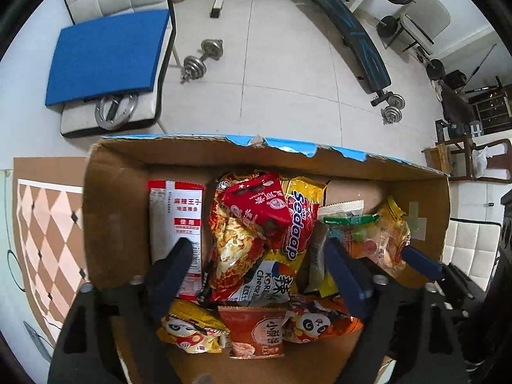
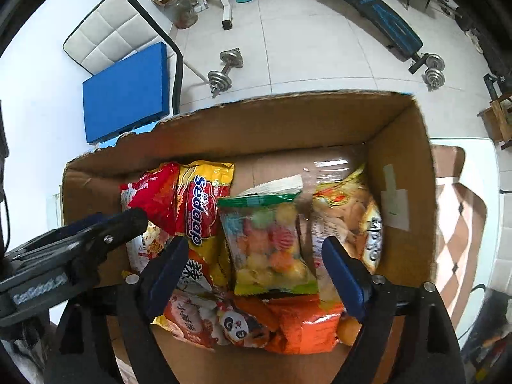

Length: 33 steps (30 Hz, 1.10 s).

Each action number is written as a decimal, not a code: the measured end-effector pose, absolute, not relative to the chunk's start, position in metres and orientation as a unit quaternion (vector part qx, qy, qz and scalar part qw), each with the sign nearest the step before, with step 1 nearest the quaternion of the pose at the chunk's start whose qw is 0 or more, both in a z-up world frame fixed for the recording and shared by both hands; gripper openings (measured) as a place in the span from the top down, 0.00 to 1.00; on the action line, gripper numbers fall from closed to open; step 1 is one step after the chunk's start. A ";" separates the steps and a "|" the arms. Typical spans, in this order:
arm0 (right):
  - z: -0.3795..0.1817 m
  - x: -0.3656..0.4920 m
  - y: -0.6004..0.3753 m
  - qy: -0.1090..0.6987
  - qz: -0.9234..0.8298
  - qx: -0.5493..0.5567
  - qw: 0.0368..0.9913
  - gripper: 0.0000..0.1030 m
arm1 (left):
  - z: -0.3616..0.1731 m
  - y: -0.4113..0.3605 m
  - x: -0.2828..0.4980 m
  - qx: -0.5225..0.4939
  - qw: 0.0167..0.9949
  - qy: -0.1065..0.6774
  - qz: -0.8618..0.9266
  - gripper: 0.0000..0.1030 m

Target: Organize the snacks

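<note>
Only a few things are actually reading clearly here. The yellow noodle pack (image 1: 302, 220) is showing "Sedaap" in big blue letters, and lower down it's showing "KORE… Cheese" plus a white 辣. The white-and-red packet (image 1: 174, 220) is reading 麻辣王子. The orange pouch (image 1: 256, 331) is saying 小酥饼, I think. The black tool (image 2: 48, 275) poking in from the left is reading "GenRobot.AI", blurry though.

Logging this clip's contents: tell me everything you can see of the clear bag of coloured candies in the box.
The candy bag is a clear plastic packet with a green sealed top edge, holding round pastel pieces in yellow, orange, pink and blue. It lies flat, unopened as far as shown, atop other snack packets inside the cardboard box, toward its right side. It sits between the fingers of the open right tool, which does not grip it.
</note>
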State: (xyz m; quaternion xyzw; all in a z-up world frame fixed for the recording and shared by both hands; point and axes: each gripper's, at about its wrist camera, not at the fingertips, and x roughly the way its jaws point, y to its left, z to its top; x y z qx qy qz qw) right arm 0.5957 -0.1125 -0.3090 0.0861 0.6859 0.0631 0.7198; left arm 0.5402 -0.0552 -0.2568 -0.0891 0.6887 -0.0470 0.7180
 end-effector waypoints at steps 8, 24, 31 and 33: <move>-0.286 0.566 -0.116 0.684 0.052 0.051 0.726 0.09 | -0.244 -0.055 0.515 -0.076 0.730 0.677 -0.044 0.10; -0.235 0.493 -0.130 0.640 0.054 0.019 0.766 0.08 | -0.192 -0.060 0.453 -0.035 0.788 0.614 -0.018 0.10; -0.194 0.443 -0.136 0.608 0.061 0.017 0.791 0.08 | -0.152 -0.067 0.401 -0.028 0.823 0.567 -0.009 0.10; -0.183 0.429 -0.138 0.599 0.064 0.021 0.798 0.08 | -0.140 -0.068 0.385 -0.030 0.831 0.555 -0.009 0.10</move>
